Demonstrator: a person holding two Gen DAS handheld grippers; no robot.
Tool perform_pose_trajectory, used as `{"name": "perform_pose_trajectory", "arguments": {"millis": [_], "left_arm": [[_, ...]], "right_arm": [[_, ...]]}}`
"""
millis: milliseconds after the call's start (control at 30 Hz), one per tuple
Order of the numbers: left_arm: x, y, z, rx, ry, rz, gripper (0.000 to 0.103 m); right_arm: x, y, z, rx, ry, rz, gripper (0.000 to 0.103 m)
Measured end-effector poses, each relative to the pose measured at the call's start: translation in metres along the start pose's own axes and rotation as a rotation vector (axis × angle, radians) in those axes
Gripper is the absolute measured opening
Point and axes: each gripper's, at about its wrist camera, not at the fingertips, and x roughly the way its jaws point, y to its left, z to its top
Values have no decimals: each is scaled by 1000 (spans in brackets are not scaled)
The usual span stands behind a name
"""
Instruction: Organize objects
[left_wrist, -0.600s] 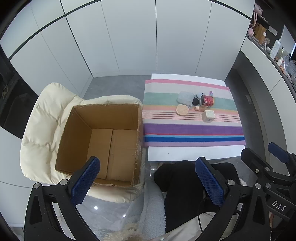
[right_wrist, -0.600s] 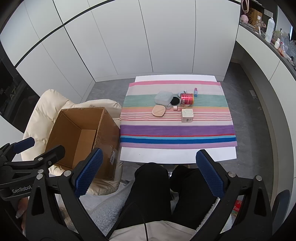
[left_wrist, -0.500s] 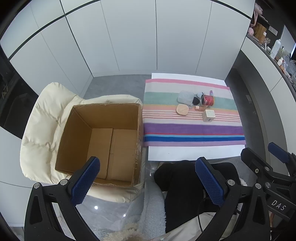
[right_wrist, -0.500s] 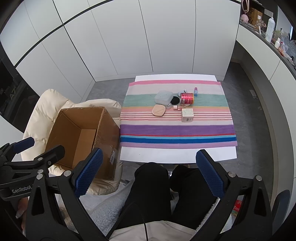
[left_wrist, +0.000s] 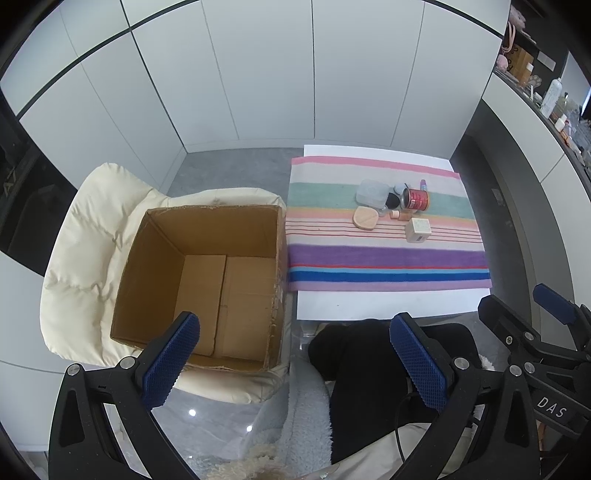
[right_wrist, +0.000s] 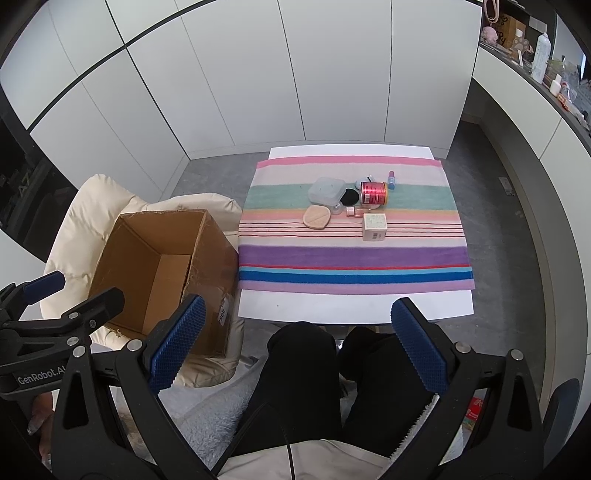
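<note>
1. At centre-left of the left wrist view: empty brown cardboard box on cream padded chair; left gripper released, spread wide, grasping nothing.
2. Upper centre of the right wrist view: red metal can, white cube box, tan compact clustered on striped towel; right gripper released.

the black plastic frame of the right gripper, seen at the right edge of the left wrist view, carries white letters "das". the black plastic frame of the left gripper, at the left edge of the right wrist view, reads "genrobot.a", the rest cut off behind the near finger. a white sticker on the side of the open brown cardboard box shows digits that look like "800". print on the red metal can and the small white cube box is too small to read.
</note>
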Motion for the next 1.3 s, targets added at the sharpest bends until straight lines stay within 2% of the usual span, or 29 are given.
{"name": "perform_pose_trajectory", "arguments": {"millis": [700, 833, 967, 1067, 1300], "left_arm": [[6, -6, 0, -16, 16, -15, 103], [8, -14, 1, -1, 30, -26, 103], [9, -24, 4, 7, 23, -5, 103], [11, -35, 7, 1, 25, -29, 103], [18, -65, 12, 16, 47, -35, 103]], "right_arm": [[5, -6, 4, -7, 13, 5, 102], [2, -17, 6, 11, 2, 8, 102], [-1, -32, 10, 40, -10, 1, 102], [-3, -50, 12, 71, -17, -4, 102], [-2, -94, 17, 133, -21, -11, 102]]}}
